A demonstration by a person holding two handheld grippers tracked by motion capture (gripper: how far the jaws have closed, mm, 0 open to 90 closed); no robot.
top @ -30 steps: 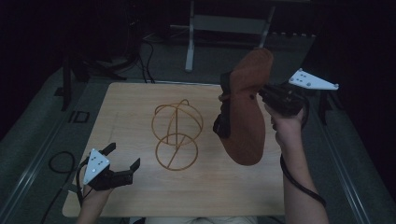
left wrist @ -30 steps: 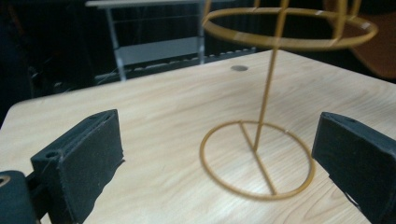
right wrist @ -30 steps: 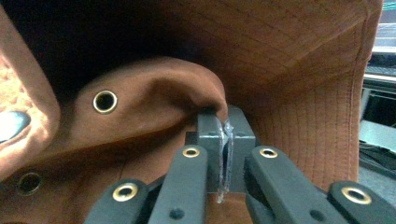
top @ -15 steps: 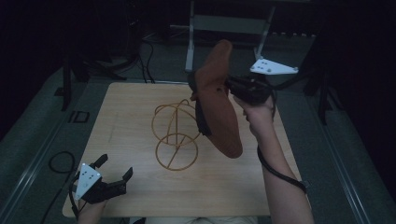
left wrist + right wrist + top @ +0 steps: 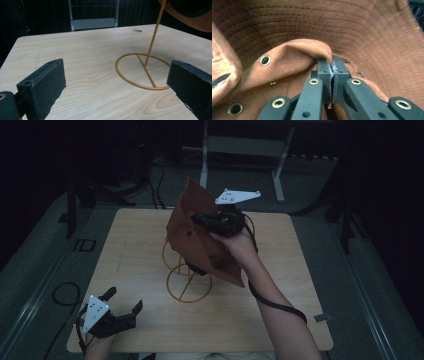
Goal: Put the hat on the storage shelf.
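Brown suede hat [image 5: 200, 237] hangs pinched in my right tongs [image 5: 332, 72] above the gold wire stand [image 5: 189, 285], hiding its upper loops. My left tongs [image 5: 122, 307] rest spread at the wooden surface's [image 5: 295, 290] near corner.

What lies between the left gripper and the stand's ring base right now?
Bare wooden table separates the left gripper from the stand's ring base, per the left gripper view.

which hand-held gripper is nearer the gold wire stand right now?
Right. The right hand-held gripper is above the gold wire stand, clamped on the brown hat. The left hand-held gripper sits open near the table's front-left corner, apart from the stand.
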